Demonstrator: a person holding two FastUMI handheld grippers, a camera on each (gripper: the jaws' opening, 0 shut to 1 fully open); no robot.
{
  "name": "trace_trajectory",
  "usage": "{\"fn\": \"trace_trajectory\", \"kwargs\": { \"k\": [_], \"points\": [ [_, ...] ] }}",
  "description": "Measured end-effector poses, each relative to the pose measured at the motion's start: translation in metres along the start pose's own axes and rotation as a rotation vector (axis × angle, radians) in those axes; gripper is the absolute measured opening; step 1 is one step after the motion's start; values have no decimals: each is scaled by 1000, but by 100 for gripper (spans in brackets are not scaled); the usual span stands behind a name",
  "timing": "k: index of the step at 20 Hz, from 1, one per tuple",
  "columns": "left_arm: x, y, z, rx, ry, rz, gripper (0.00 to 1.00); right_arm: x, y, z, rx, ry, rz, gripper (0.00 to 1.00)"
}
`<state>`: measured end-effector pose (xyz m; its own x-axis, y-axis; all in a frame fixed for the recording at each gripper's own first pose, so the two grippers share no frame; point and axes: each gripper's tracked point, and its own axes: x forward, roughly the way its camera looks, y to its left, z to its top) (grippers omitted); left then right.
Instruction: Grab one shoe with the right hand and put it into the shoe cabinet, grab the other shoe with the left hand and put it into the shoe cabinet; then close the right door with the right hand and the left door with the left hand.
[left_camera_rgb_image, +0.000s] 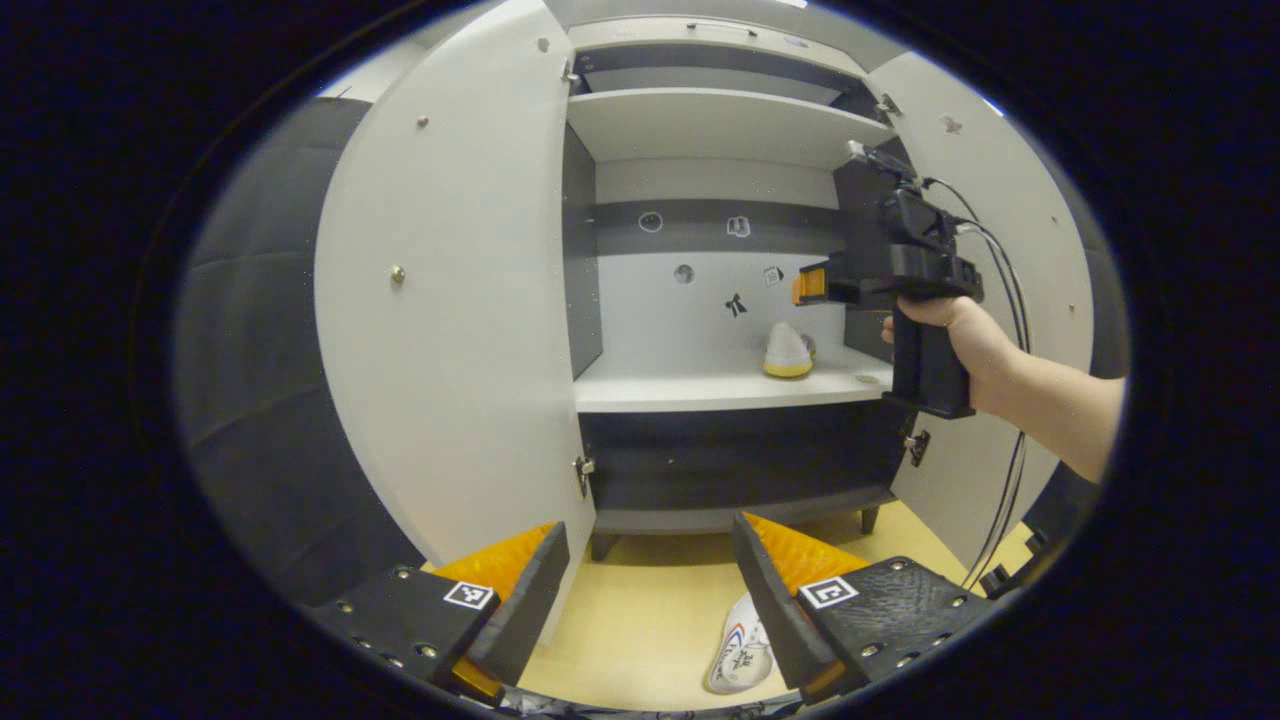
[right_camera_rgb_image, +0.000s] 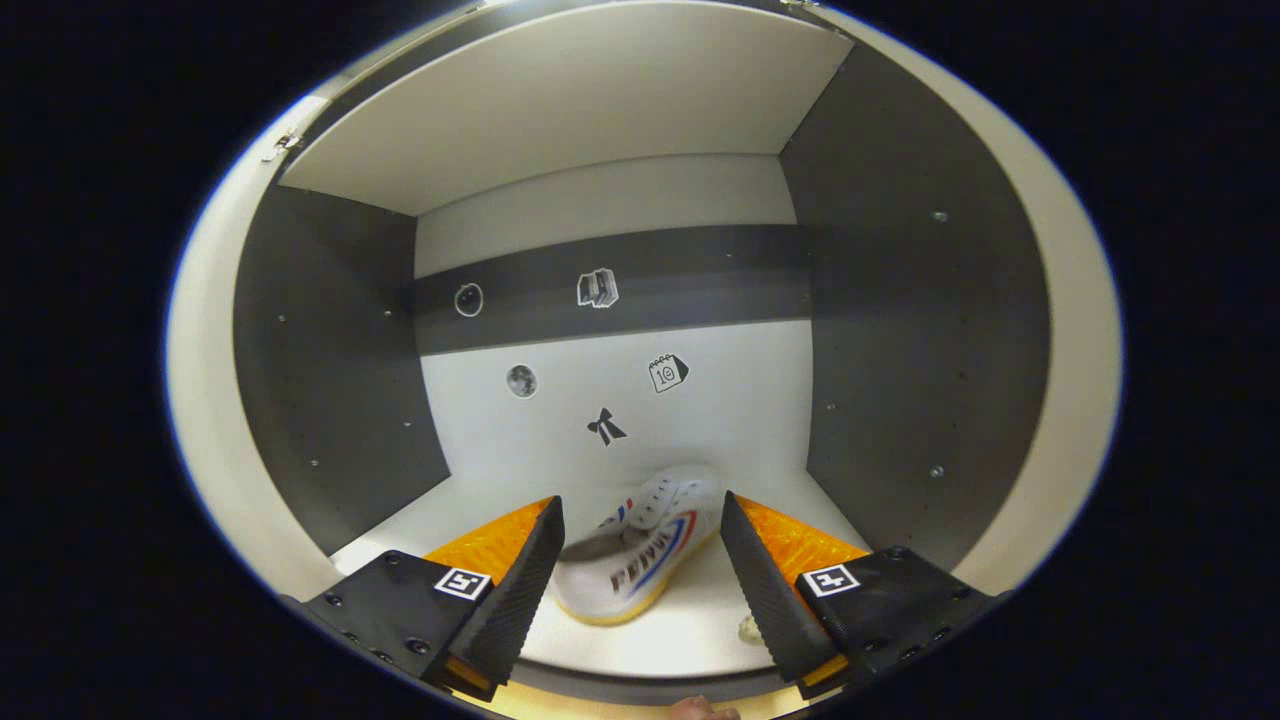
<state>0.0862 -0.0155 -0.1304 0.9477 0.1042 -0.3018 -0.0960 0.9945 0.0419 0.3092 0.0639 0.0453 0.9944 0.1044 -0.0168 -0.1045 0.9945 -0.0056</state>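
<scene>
One shoe (right_camera_rgb_image: 640, 545) on shelf (right_camera_rgb_image: 690, 640), other (left_camera_rgb_image: 742, 648) apparently on floor (left_camera_rgb_image: 640, 610)

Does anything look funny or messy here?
One shoe lies on the floor in front of the cabinet, while its partner sits on the shelf. Both doors hang open. Nothing looks spilled or broken.

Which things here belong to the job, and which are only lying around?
Job:
- shoe on the shelf
- shoe on the floor
- cabinet's left door and right door
- left hand-held gripper
- right hand-held gripper

Not part of it:
- stickers on the back panel
- cables
</scene>
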Motion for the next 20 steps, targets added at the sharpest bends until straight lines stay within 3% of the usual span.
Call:
{"fn": "trace_trajectory", "kwargs": {
  "k": [7, 8, 9, 13, 16, 17, 20],
  "points": [
    [19, -31, -49, -35, 116, -160, 94, -99, 0, -20, -38, -6, 13, 97],
    [24, -35, -59, -28, 139, -182, 94, -114, 0, -25, -44, 0, 19, 92],
    [27, -39, -69, -21, 161, -205, 94, -126, 0, -30, -52, 8, 19, 97],
    [38, -53, -119, -39, 335, -300, 94, -175, -9, -59, -75, 69, -13, 97],
    [49, -57, -147, -5, 399, -353, 94, -210, -21, -82, -77, 110, -58, 97],
    [52, -59, -156, 16, 421, -373, 94, -220, -22, -90, -74, 131, -68, 93],
    [64, -67, -195, 78, 471, -415, 95, -258, -25, -105, -91, 165, -98, 98]
  ]
}}
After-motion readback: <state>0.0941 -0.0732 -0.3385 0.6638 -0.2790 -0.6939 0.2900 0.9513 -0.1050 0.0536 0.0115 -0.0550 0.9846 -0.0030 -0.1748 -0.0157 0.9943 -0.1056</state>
